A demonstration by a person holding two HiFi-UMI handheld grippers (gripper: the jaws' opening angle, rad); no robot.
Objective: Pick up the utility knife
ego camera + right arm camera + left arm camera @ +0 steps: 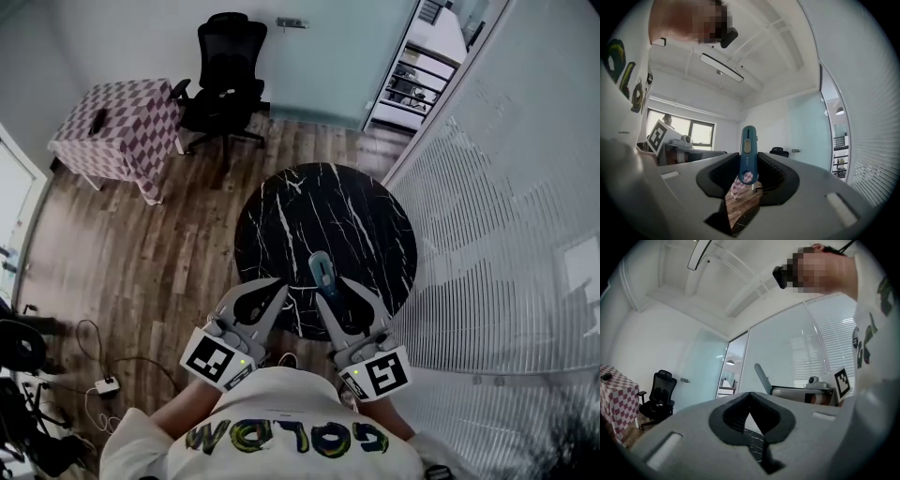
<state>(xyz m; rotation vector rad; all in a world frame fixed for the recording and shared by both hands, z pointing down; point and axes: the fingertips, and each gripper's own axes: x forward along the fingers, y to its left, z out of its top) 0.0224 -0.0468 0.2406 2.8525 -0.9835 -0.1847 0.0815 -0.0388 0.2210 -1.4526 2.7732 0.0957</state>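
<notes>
Pick-up stage is concluding: the right gripper (336,292) is clamping its part-open jaws on the slim blue plastic utility knife (748,145) over the near edge of the round black marble table (319,206), the left gripper (272,292) is idling closed and empty, and the next move is, by judgement, calling for only 1 steady hold.

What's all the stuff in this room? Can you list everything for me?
round table: one, black with white veins, middle of the wooden floor
utility knife: one, blue, upright between the right gripper's jaws
office chair: one, black, by the far wall
small table: one, red-and-white checked cloth, beside the office chair
power strip: one, white, on the floor at left, with cables
left gripper: one, grey, jaws together, empty, at the round table's near edge
right gripper: one, grey, shut on the utility knife
</notes>
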